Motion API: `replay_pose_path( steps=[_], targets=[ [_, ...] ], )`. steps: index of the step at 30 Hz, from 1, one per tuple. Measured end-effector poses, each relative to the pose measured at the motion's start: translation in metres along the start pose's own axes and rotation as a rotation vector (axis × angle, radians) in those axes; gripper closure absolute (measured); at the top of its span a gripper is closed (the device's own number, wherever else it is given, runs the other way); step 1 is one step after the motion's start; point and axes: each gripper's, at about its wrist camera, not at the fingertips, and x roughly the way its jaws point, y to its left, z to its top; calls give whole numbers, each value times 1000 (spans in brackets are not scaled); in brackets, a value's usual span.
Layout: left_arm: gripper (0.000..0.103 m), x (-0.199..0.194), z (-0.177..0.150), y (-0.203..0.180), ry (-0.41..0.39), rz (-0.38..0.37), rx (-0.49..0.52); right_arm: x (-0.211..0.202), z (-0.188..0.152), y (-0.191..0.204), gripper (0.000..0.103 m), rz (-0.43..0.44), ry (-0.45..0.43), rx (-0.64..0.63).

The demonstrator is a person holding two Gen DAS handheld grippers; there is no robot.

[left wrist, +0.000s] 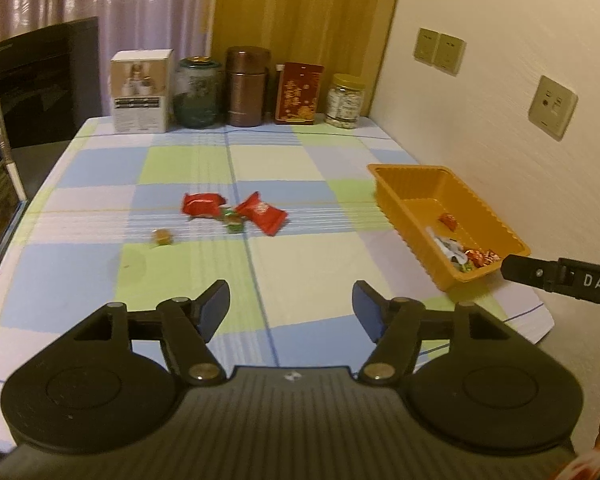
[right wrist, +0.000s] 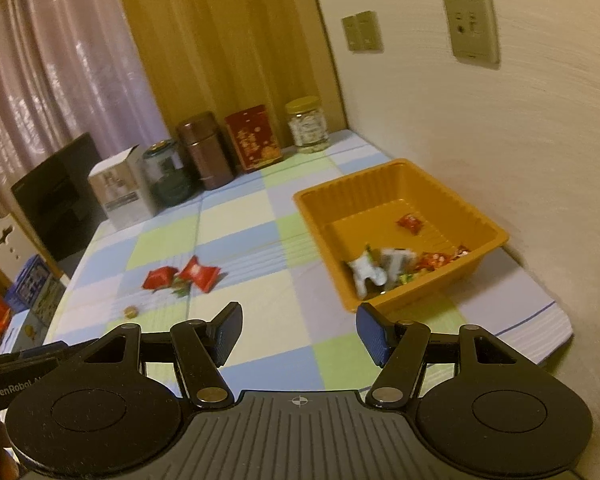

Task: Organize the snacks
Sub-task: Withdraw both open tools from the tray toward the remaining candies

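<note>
My left tool [left wrist: 291, 307] hangs over the near part of the bench [left wrist: 100, 168], its two blue-padded fingers apart with nothing between them. My right tool [right wrist: 299, 331] is likewise spread and empty, its pads just short of the near rim of the ribbed orange plastic tray [right wrist: 320, 208], which sits against the wall on the right side of the checked blue, green and white cloth.

The tray already holds several wrapped sweets. Four are still loose mid-bench, well apart from it: two red foil packets [left wrist: 202, 204] [left wrist: 261, 213], a small green-wrapped sweet [left wrist: 233, 222] wedged between them, and a little round gold-wrapped sweet [left wrist: 162, 237] lying alone, nearer to me and to the left.

I judge the next step is a pick from that cluster. To do it well I come down over one red packet only, set my pads across its narrow width, and keep clear of the green one touching it, so I don't drag both. The wrappers look slippery and thin, so I close low, near the cloth. The gold one goes last; it may roll.
</note>
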Motion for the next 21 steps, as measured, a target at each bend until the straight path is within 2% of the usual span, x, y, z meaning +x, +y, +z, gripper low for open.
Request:
replay_pose_path(
  steps=[11,21],
  targets=[
    [38,-11,-5,35,-18,59,-58,3,-7,25,40,26,14,-39],
    [38,-10,-6,46,-14,72,-81,9,-9,33,40,31,23,-52]
  ],
)
